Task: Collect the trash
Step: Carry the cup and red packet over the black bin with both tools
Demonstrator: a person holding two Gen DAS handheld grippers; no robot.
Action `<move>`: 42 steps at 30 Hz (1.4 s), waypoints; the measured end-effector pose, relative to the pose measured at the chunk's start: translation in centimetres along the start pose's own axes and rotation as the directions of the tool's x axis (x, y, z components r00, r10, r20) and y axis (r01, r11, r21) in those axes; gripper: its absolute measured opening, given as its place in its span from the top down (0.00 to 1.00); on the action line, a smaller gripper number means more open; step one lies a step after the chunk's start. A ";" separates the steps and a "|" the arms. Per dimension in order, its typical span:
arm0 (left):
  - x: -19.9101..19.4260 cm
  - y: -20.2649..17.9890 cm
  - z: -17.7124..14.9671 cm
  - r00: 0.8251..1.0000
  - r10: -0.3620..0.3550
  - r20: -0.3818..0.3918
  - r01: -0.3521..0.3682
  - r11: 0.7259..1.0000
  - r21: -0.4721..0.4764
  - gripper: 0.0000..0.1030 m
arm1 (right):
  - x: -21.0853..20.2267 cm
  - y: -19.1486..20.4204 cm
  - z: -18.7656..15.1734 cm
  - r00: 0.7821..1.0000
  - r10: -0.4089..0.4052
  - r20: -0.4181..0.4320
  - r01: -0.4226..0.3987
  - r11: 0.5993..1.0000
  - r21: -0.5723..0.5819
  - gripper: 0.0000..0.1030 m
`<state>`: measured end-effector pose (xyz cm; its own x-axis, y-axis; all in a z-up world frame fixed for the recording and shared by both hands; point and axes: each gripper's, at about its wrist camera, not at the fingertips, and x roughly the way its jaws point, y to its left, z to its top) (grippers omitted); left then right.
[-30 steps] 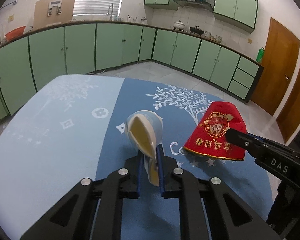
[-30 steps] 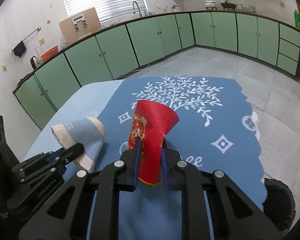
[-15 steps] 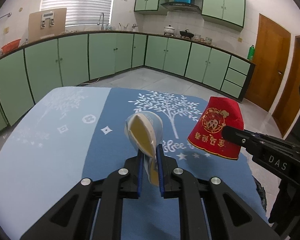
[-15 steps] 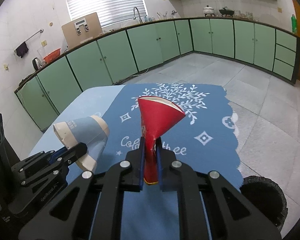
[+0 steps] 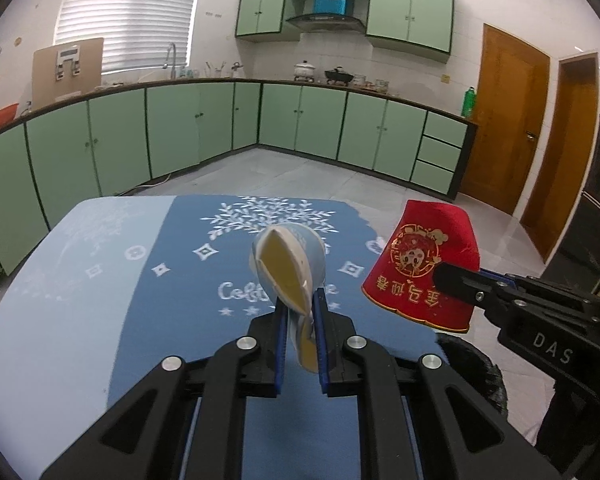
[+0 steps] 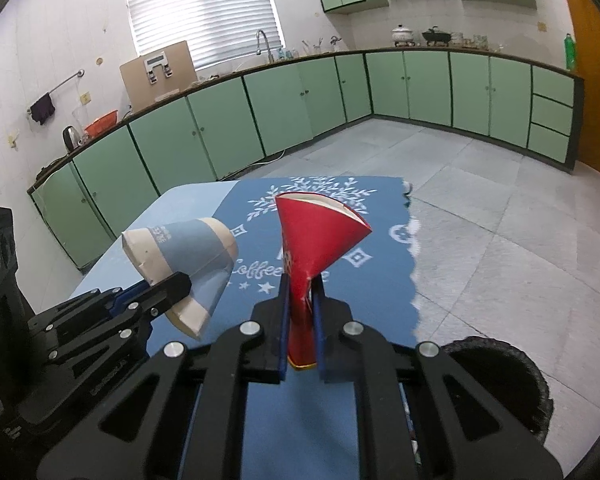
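My left gripper [image 5: 300, 312] is shut on a squashed blue and white paper cup [image 5: 290, 264] and holds it above the blue tablecloth [image 5: 188, 280]. The cup also shows in the right wrist view [image 6: 184, 256]. My right gripper [image 6: 302, 308] is shut on a flattened red paper cup [image 6: 316, 240], held above the table's right edge. The red cup also shows in the left wrist view [image 5: 420, 268]. A black trash bin [image 6: 496, 380] stands on the floor, below and to the right of the right gripper.
The bin's rim shows in the left wrist view [image 5: 476, 364] past the table edge. Green kitchen cabinets [image 5: 300, 128] line the far walls across a tiled floor [image 6: 480, 208]. Wooden doors [image 5: 512, 128] are at the right.
Both grippers have risen with their cups, lifted clear of the table. The red cup has moved right toward the table's edge, and the black bin has come further into view.
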<state>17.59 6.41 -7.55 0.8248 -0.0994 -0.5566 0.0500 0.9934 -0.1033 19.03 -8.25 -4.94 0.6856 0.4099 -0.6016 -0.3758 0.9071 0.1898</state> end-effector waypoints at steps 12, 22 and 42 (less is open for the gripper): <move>-1.2 -5.7 -0.7 0.998 -0.071 0.003 0.070 0.996 0.052 0.88 | -6.1 -4.4 -2.1 0.994 -0.092 0.056 0.090 0.995 0.042 0.91; -1.5 -12.0 -1.4 0.987 -0.162 -0.014 0.162 0.979 0.126 0.88 | -10.0 -9.6 -4.4 0.979 -0.189 0.073 0.181 0.978 0.107 0.91; -0.2 -20.2 -2.4 0.959 -0.279 -0.054 0.284 0.936 0.206 0.87 | -14.1 -15.1 -8.7 0.942 -0.329 0.062 0.314 0.932 0.179 0.91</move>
<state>15.04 -13.75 -7.34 0.7465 -0.3758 -0.5492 0.3971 0.9138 -0.0854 9.64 -28.58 -6.08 0.8086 0.0935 -0.5809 -0.0233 0.9916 0.1272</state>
